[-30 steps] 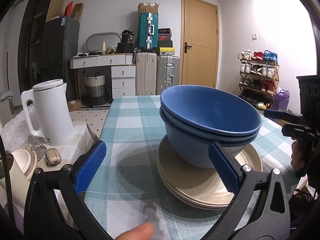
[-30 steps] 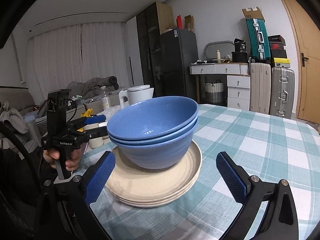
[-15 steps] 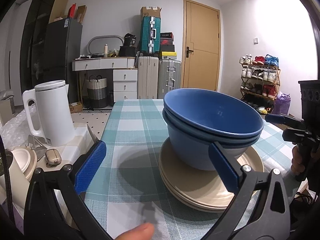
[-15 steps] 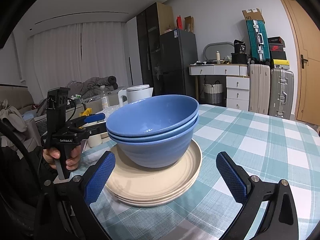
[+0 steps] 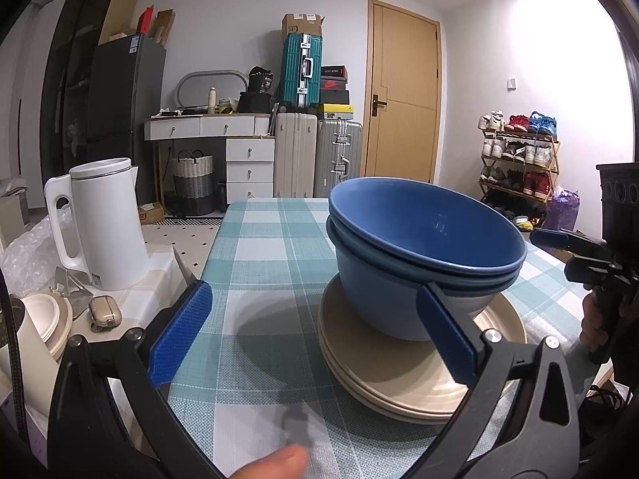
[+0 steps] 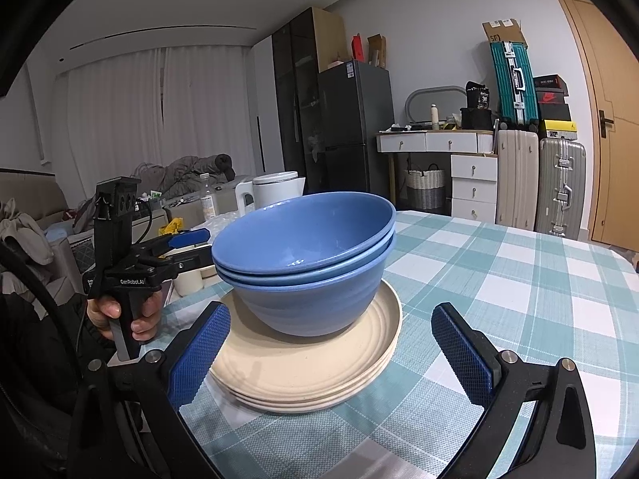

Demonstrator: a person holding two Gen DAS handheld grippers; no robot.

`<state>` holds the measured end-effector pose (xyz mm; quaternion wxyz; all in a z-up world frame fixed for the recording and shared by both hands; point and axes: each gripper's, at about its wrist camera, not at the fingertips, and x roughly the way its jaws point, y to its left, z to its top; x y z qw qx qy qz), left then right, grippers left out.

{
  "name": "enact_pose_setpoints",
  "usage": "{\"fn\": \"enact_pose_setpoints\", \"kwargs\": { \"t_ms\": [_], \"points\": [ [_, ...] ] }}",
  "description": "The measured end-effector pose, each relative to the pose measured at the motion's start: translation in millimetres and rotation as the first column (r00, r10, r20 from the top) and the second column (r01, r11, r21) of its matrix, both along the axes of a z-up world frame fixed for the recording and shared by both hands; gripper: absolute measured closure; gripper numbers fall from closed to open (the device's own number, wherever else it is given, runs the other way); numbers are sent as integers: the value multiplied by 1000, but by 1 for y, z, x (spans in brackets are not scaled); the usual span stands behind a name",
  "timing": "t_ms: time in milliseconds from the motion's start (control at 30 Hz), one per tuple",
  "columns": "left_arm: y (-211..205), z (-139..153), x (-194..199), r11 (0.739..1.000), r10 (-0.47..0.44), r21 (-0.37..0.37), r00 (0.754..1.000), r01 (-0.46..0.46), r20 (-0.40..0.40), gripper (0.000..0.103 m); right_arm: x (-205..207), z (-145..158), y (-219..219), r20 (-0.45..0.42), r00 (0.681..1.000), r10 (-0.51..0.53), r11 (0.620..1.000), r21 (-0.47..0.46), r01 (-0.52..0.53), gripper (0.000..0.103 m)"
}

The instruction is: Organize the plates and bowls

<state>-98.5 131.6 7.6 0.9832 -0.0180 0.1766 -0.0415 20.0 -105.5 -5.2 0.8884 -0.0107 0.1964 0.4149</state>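
Observation:
Nested blue bowls [image 5: 423, 239] [image 6: 307, 247] stand on a stack of cream plates [image 5: 403, 375] [image 6: 303, 371] on the checked tablecloth. My left gripper [image 5: 315, 331] is open and empty, just short of the stack, its right pad in front of the lower bowl. It also shows in the right wrist view [image 6: 187, 247], left of the bowls. My right gripper [image 6: 331, 351] is open and empty, its pads on either side of the plates' near rim. It also shows at the right edge of the left wrist view [image 5: 559, 239].
A white kettle [image 5: 100, 223] stands on a side surface left of the table, with a small cream dish [image 5: 40, 319] and an earbud case [image 5: 104, 311]. The checked table [image 6: 519, 279] extends behind the stack. Suitcases, drawers and a door are far back.
Both grippers have drawn back slightly from the stack and tilted a little. The bowls and plates have not moved. Both stay open.

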Motion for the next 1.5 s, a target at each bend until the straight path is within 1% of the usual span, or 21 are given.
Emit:
{"fn": "enact_pose_setpoints", "kwargs": {
  "t_ms": [1500],
  "points": [
    [2,-2,1,1000,2,-4,1000,-2,2,1,0,-1,-1,-1,1000,-5,1000,0,5,0]
  ]
}}
